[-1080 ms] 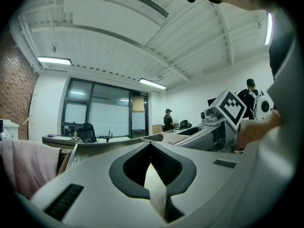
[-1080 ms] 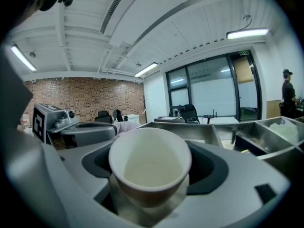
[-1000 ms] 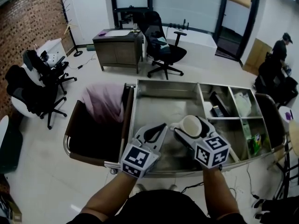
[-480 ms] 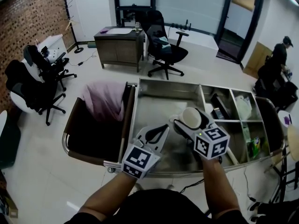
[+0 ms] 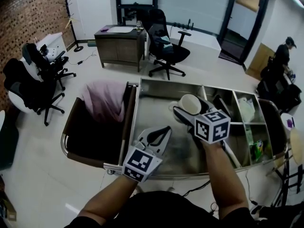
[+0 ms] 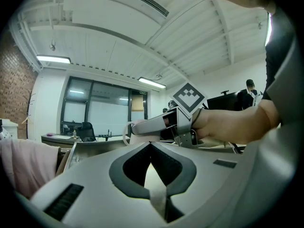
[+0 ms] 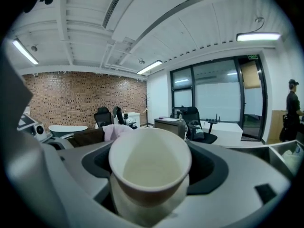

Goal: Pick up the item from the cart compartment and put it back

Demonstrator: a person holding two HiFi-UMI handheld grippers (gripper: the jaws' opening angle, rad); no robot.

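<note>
Right gripper view: what's the claw doing?
– The right gripper (image 7: 152, 161) pinches a white paper cup (image 7: 148, 175) by its sides, over the cart's (image 5: 164, 86) large compartment.
– And the left gripper (image 6: 151, 145)?
– Jaws pressed together, empty, near the cart's front edge.

Cart (image 5: 156, 98): bare metal, brushed, dull sheen with smeared reflections.
Cup (image 7: 149, 172): off-white, smooth, matt inside and out; ceramic or paper cannot be told.
Right gripper (image 5: 189, 106) and left gripper (image 6: 151, 144): pale grey plastic shells, smooth, matt, with darker rubbery-looking pads lining the jaws.
Cloth (image 5: 103, 102): pink fabric, soft, creased.
Floor (image 5: 47, 175): pale tile, glossy.
Wall (image 5: 33, 13): red brick, rough.
Desk (image 5: 118, 51): brown wood, low sheen.
</note>
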